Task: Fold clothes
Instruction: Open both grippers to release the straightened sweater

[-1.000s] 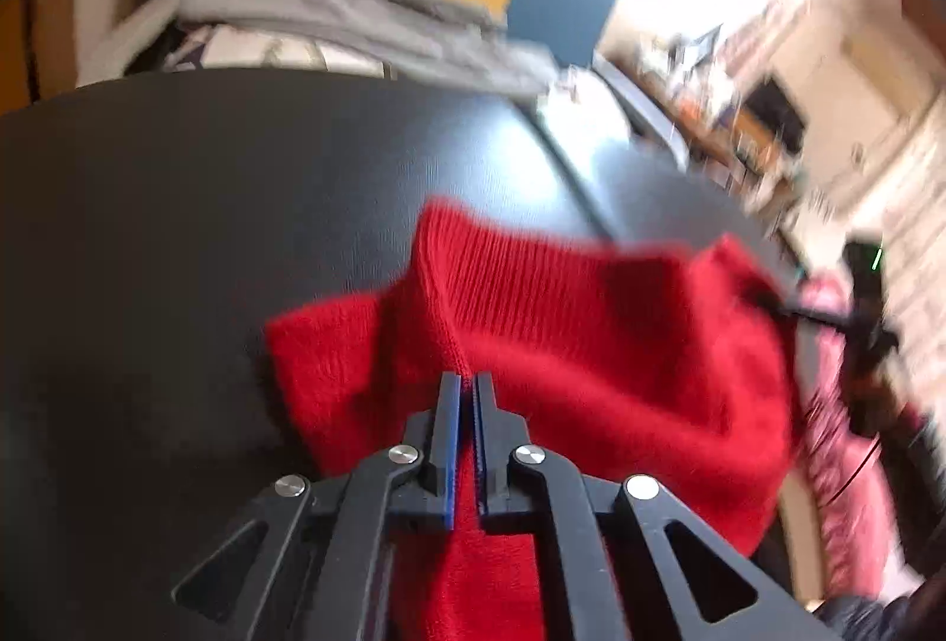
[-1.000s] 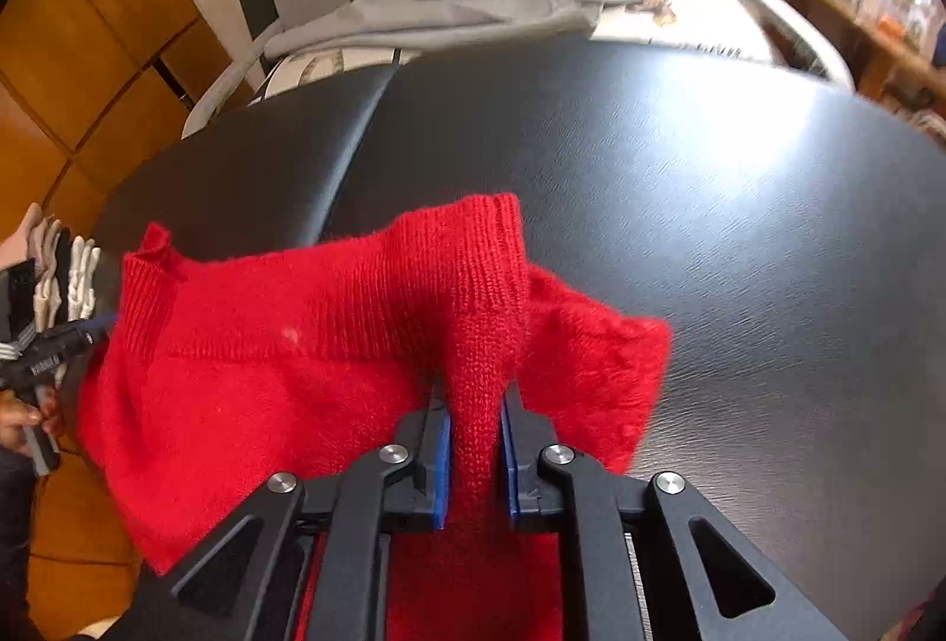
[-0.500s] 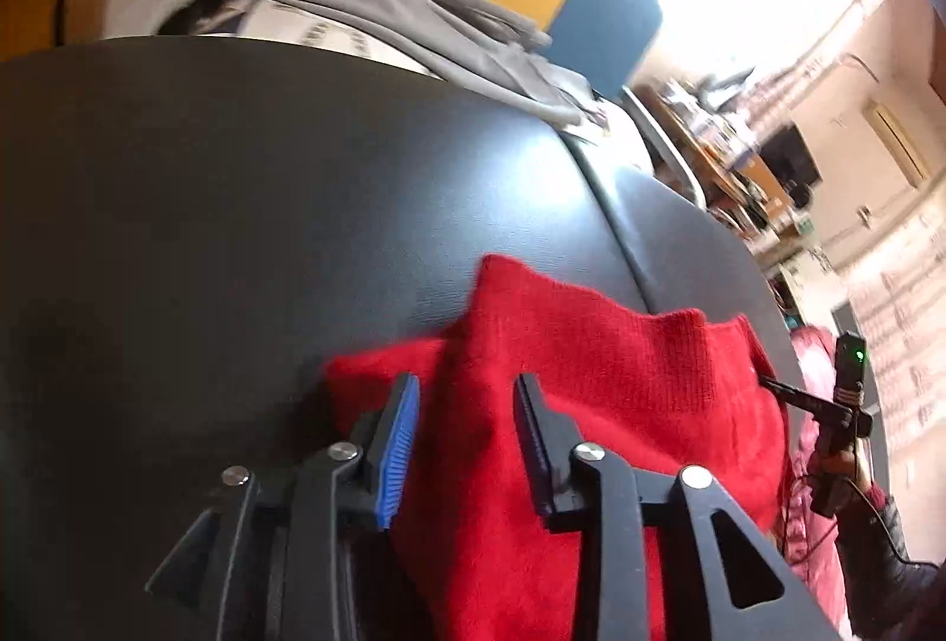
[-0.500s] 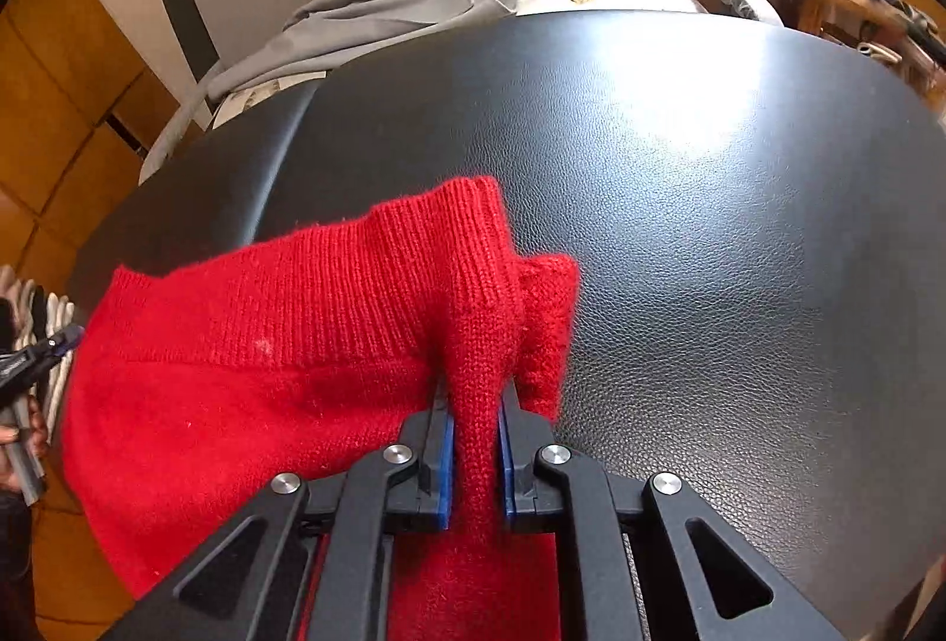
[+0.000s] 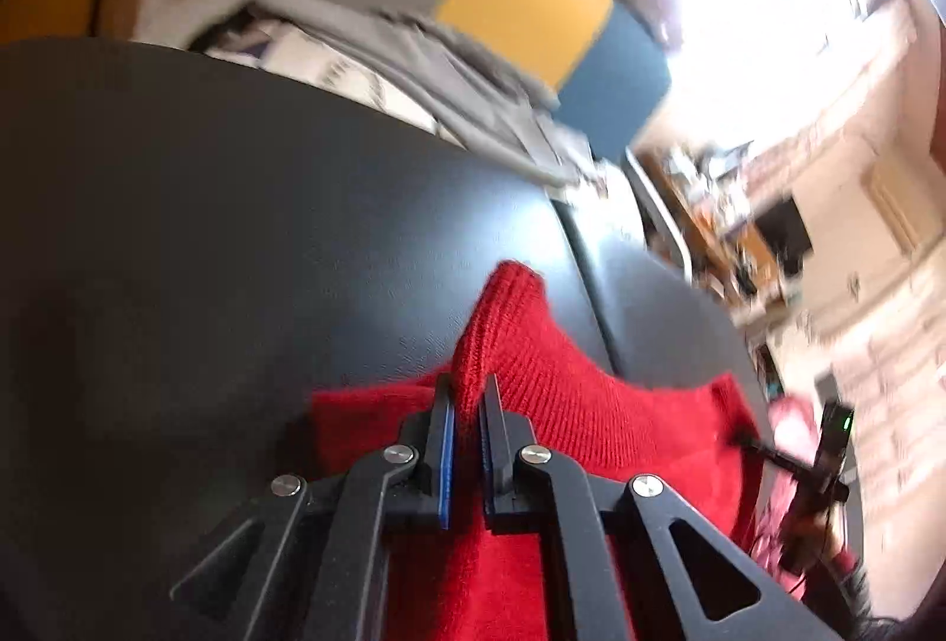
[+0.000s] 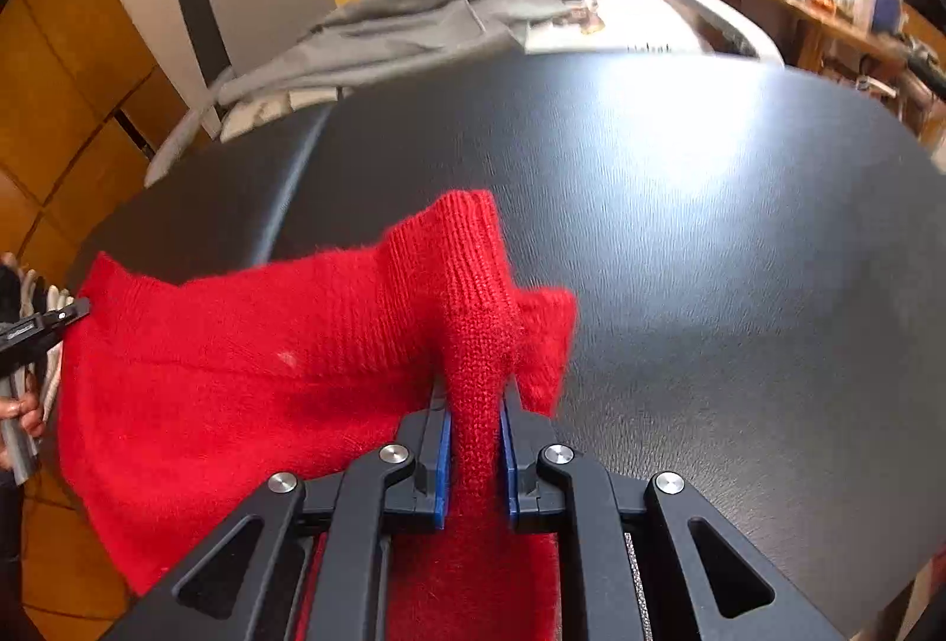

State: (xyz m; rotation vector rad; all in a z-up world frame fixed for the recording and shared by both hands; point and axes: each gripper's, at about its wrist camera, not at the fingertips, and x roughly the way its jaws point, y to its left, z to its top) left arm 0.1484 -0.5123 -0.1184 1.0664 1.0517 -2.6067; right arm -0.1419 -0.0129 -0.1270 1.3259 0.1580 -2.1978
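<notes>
Both my grippers are pinched onto the red sweater (image 6: 248, 381), which hangs stretched between them over the black table (image 6: 680, 239). My left gripper (image 5: 466, 392) has its jaws nearly closed on a ribbed edge. My right gripper (image 6: 473, 404) clamps a thicker bunched fold, jaws slightly wider. Beyond the table's far edge lies a grey garment (image 6: 384, 38), well apart from the sweater.
</notes>
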